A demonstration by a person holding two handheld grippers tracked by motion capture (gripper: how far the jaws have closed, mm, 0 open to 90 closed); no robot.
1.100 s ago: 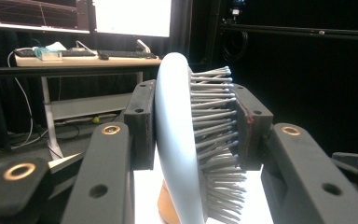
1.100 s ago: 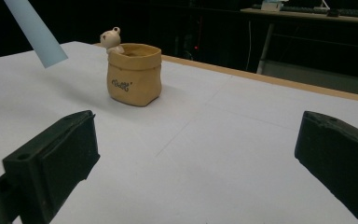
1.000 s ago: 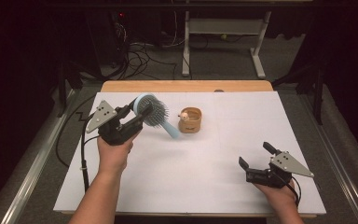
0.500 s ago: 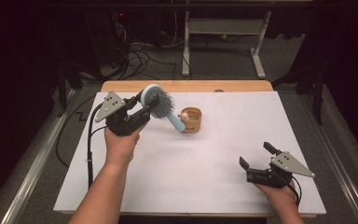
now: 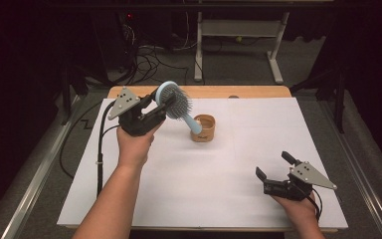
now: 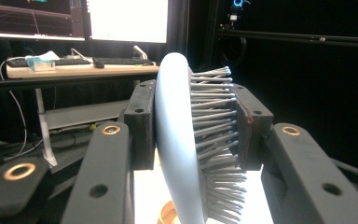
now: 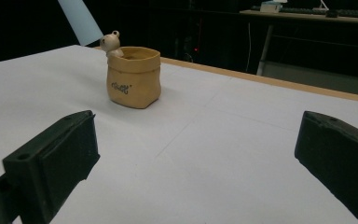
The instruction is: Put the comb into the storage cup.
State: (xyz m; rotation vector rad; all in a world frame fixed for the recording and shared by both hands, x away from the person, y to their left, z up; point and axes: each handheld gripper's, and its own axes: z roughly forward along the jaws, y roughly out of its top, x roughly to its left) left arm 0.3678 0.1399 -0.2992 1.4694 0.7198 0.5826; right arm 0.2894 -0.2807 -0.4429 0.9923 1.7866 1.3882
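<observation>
Both forearms are bare, with no sleeve in sight. Each hand carries a black two-jaw gripper, the left gripper (image 5: 165, 101) and the right gripper (image 5: 273, 166), each topped by a grey three-cornered plate dotted with small dark holes. A black cable trails from each gripper body. In the left gripper view the jaws are matte black arms with brass-coloured ringed holes and plain screw holes, ending in blocky black pads; one pad shows a reddish smear along its edge.
</observation>
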